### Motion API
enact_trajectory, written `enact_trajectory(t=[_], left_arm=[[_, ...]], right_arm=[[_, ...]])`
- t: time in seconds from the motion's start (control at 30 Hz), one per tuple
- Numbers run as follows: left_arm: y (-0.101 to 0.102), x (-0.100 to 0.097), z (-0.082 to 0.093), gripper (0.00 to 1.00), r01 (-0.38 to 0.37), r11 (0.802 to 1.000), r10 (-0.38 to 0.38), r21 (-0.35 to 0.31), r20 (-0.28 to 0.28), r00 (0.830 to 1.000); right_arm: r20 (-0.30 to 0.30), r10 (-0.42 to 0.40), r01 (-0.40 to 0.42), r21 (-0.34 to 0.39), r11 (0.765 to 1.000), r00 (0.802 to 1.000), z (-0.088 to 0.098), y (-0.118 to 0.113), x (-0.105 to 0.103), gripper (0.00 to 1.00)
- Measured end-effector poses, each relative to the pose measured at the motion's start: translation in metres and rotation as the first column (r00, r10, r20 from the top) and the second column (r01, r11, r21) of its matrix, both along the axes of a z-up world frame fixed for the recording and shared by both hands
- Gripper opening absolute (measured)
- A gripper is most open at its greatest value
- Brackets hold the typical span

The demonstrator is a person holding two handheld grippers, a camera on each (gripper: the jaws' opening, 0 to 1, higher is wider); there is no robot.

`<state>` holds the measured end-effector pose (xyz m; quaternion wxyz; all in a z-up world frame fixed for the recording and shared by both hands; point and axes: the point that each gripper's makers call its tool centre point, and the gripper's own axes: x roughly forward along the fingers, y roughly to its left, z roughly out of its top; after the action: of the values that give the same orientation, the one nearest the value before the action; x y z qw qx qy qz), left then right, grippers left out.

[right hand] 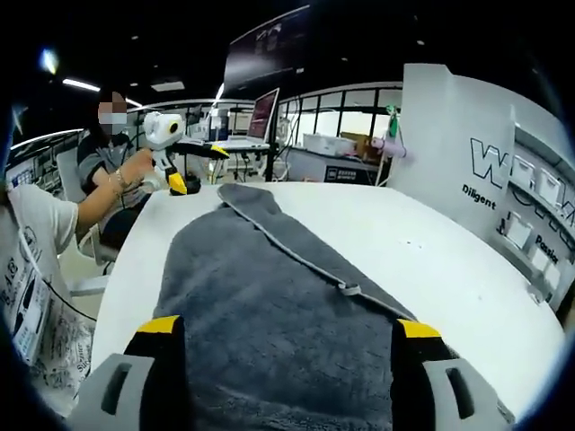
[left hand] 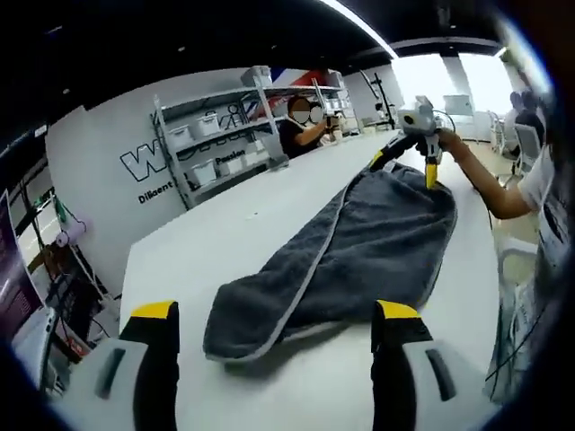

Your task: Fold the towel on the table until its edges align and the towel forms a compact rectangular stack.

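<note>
An indoor lab or open-plan workspace. A long white counter (left hand: 269,224) runs through the room. Against a white wall with large printed lettering (left hand: 148,162) stands a metal shelving unit (left hand: 225,135) loaded with white storage bins. The ceiling is dark, crossed by a bright strip light (left hand: 359,22). In the right gripper view, computer monitors (right hand: 265,112) sit on desks in front of glass partitions (right hand: 350,99), and a large dark screen (right hand: 269,49) hangs overhead. Seated people (left hand: 301,130) work nearby.
</note>
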<state>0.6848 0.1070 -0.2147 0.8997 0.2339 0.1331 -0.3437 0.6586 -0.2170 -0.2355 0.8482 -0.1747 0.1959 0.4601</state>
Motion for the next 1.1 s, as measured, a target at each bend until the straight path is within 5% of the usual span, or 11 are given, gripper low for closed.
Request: enact_trajectory(t=[0.2, 0.33, 0.53, 0.7, 1.1], left_arm=[[0.023, 0.02, -0.018, 0.78, -0.027, 0.999, 0.028, 0.032, -0.012, 1.0], [0.035, 0.028, -0.03, 0.68, -0.026, 0.992, 0.026, 0.127, 0.001, 1.0], [0.033, 0.031, -0.029, 0.62, -0.016, 0.987, 0.008, 0.157, 0.052, 0.999], [0.028, 0.031, -0.025, 0.32, 0.024, 0.982, -0.041, 0.185, 0.091, 0.995], [0.031, 0.027, -0.042, 0.32, 0.054, 0.943, -0.078, 0.328, 0.06, 0.995]], right_arm=[[0.004, 0.0, 0.0, 0.005, 1.0, 1.0, 0.0, 0.001, -0.002, 0.99], [0.011, 0.001, -0.001, 0.003, 1.0, 1.0, 0.001, 0.001, -0.003, 0.95], [0.018, 0.012, -0.012, 0.01, 1.0, 1.0, 0.005, 0.003, -0.003, 0.94], [0.01, 0.022, -0.022, 0.0, 1.0, 1.0, 0.001, 0.005, -0.005, 0.92], [0.009, 0.024, -0.024, -0.002, 1.0, 1.0, 0.001, 0.004, -0.005, 0.92]])
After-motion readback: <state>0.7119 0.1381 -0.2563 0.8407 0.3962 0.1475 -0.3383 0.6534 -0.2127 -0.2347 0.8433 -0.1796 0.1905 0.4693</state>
